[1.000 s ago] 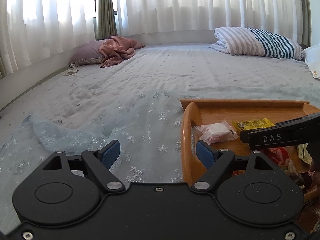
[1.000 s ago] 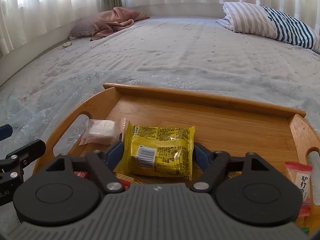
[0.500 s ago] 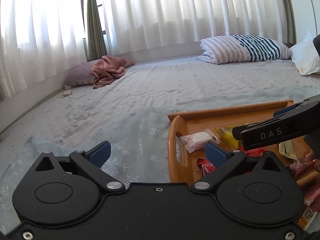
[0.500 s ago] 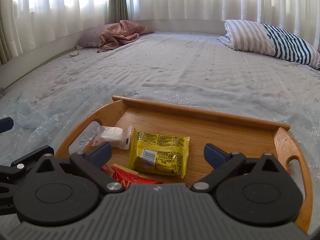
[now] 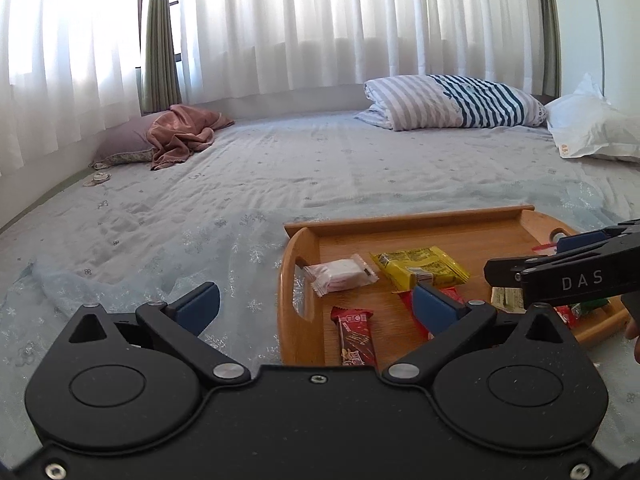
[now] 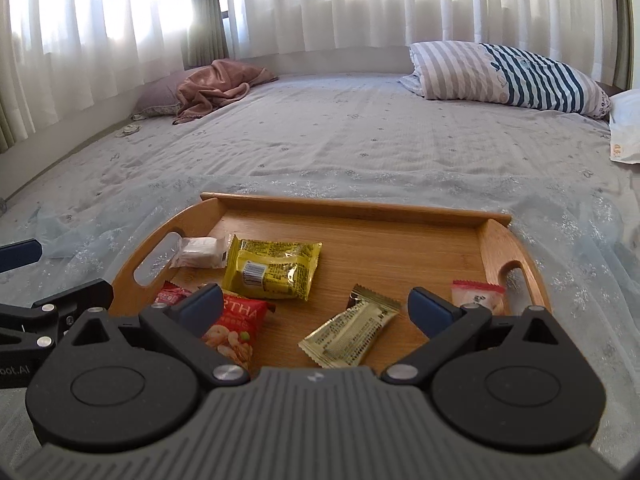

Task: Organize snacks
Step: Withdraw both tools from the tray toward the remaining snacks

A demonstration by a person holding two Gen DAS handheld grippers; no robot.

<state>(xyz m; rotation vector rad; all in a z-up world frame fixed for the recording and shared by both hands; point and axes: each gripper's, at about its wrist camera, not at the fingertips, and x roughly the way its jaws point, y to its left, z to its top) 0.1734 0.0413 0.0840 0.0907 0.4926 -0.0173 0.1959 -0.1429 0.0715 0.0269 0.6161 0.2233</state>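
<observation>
Both the left gripper and the right gripper hang released and empty above the near edge of the wooden tray, their jaws having just been opening. The snacks, among them a yellow packet, lie loose inside the tray, so a placing step looks finished; next comes choosing another snack to straighten
</observation>
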